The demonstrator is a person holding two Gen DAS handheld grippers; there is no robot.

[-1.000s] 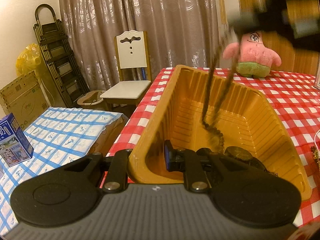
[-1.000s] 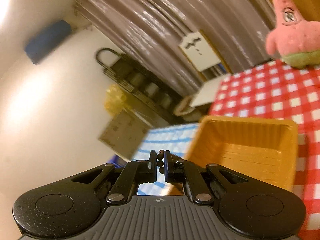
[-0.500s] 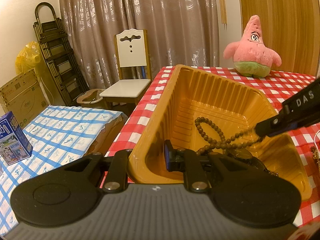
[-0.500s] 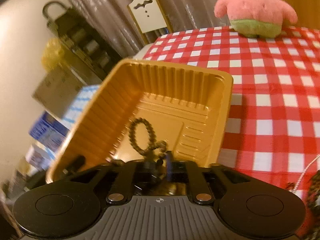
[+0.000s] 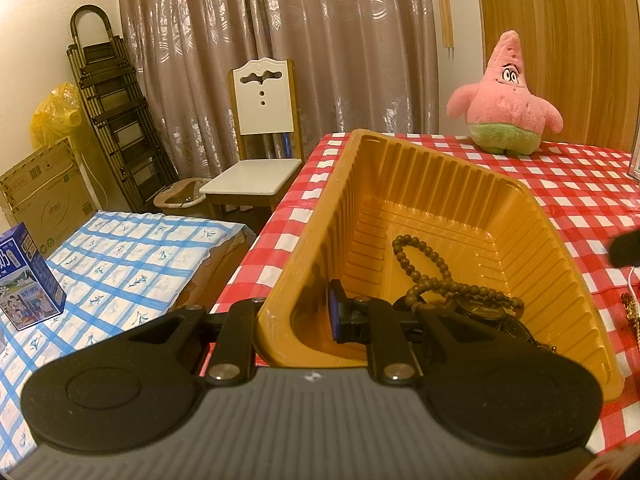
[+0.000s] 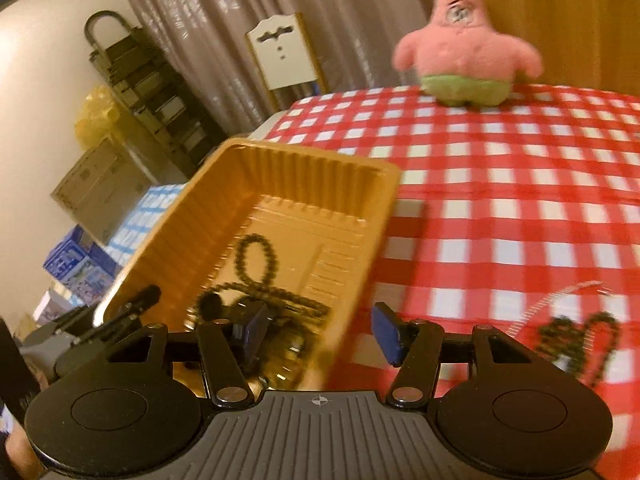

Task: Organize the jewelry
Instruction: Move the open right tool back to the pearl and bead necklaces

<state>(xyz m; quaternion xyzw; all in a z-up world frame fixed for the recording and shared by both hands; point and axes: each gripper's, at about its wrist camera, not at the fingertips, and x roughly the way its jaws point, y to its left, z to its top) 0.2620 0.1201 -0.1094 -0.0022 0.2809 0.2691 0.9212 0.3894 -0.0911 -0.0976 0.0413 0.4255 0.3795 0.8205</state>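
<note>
Lying in the orange tray [image 5: 520, 216], the brown bead string [image 5: 424, 264] forms a loop toward 12 o'clock on the tray floor, its tail running back toward 4 o'clock over a dark wristwatch [image 5: 478, 310] at the tray's near end. In the right wrist view the same bead string [image 6: 256, 260] shows as a blurred loop on the ribbed floor, free of both claws. The left claw [image 5: 296, 316] grips the tray's near left wall: one finger sits outside the wall and the blue-padded finger inside it, closed narrow on the plastic. The right claw [image 6: 320, 330] stands wide with nothing between its fingers, one pad over the tray's near corner and the other over the checked cloth. At about 3 o'clock from the tray, on the red-and-white surface [image 6: 500, 200], lies what may be another dark chain [image 6: 576, 340] beside a thin pale cord, though motion blur smears it. Farther out, at 1 o'clock, a pink starfish plush [image 5: 506, 100] sits upright on the surface. Beyond the surface's edge at 11 o'clock stands a white-backed chair [image 5: 260, 140] before the curtains.
</note>
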